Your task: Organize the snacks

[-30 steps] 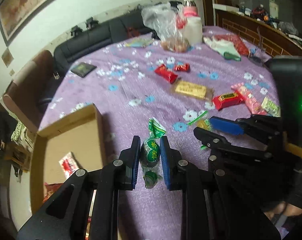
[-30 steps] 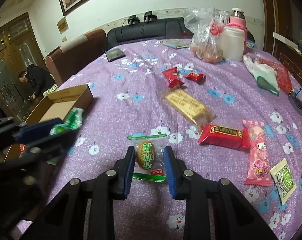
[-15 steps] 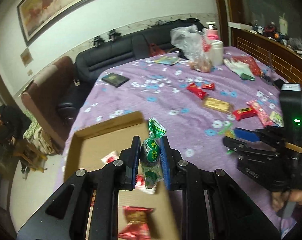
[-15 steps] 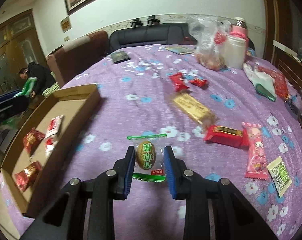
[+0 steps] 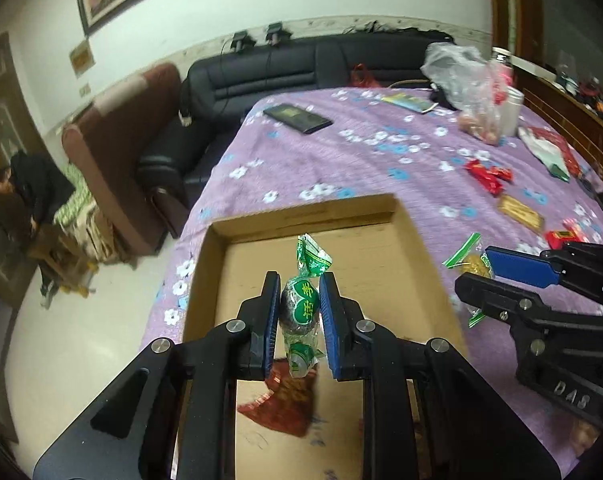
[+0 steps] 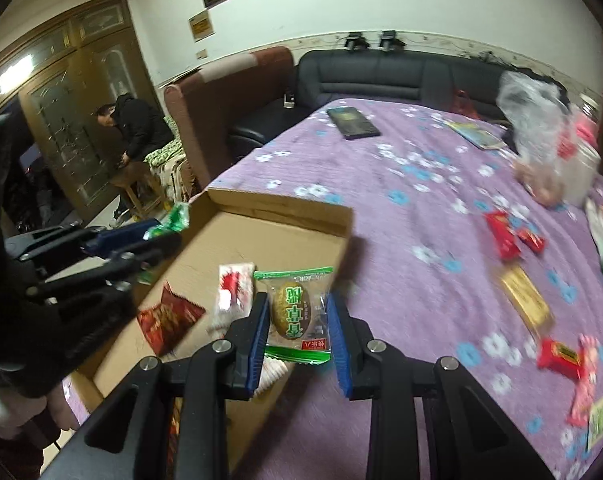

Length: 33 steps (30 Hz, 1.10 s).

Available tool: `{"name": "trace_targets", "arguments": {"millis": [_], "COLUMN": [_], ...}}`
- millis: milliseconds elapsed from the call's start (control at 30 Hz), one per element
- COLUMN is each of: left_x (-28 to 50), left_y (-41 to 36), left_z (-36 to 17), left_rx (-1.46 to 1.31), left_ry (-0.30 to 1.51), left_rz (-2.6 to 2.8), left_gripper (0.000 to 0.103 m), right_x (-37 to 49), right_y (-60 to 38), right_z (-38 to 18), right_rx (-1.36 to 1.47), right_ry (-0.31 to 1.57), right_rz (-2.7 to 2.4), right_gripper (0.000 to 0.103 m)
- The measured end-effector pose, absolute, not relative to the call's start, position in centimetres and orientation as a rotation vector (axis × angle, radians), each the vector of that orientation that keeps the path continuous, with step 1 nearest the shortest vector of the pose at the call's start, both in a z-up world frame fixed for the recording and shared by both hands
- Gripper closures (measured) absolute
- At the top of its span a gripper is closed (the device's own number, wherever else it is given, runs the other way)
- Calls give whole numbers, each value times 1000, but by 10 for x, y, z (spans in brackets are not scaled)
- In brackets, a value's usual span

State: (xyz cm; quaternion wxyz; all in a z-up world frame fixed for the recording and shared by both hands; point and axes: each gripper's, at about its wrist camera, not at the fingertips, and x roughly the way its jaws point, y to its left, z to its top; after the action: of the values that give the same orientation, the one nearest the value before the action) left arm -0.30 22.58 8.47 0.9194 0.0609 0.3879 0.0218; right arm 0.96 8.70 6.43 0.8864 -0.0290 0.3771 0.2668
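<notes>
Both snacks are carried above the cardboard box (image 5: 417, 240) so each can drop in with those already there, a red packet (image 6: 169, 316) and a white one (image 6: 233, 288).

My left tongs (image 5: 300, 312) are clamped nearly shut on the green twist-wrapped candy (image 5: 301, 300), upright between the pads, tail at 12 o'clock (over the box floor).

My right tongs (image 6: 299, 332) pinch the clear green-edged cake packet (image 6: 295, 312), jaws partly apart. The box lies at 9 to 10 o'clock, with its right wall just under the packet.

Loose snacks remain on the purple cloth (image 6: 401, 208) at 3 o'clock.
</notes>
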Motion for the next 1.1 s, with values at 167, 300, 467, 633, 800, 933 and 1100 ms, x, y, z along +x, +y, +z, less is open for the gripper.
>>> {"name": "trace_targets", "arguments": {"millis": [167,300,467,633,800,933,1100], "left_x": [22,38,49,52,47,33,5], "left_y": [246,255,265,269,263,258,234], "left_z": [69,55,43,41,49,64,89], "left_rx": [77,54,23,9,56,74,94], "left_ry": [850,883,903,909,899,855,793], "left_rz": [52,62,78,86,128,150,121], "left_gripper": [84,84,83,83,83,83,83], "right_x": [33,49,62,66,63,53,35], "right_y": [119,135,146,145,136,122,91], "right_z": [49,32,18,14,19,31,44], "right_rx": [-87,-109,-135,-127,-97,-85,-41], "right_ry": [824,864,879,874,856,824,803], "right_rz": [566,552,529,524,513,498,476], "right_gripper": [71,71,69,66,56,56,56]}}
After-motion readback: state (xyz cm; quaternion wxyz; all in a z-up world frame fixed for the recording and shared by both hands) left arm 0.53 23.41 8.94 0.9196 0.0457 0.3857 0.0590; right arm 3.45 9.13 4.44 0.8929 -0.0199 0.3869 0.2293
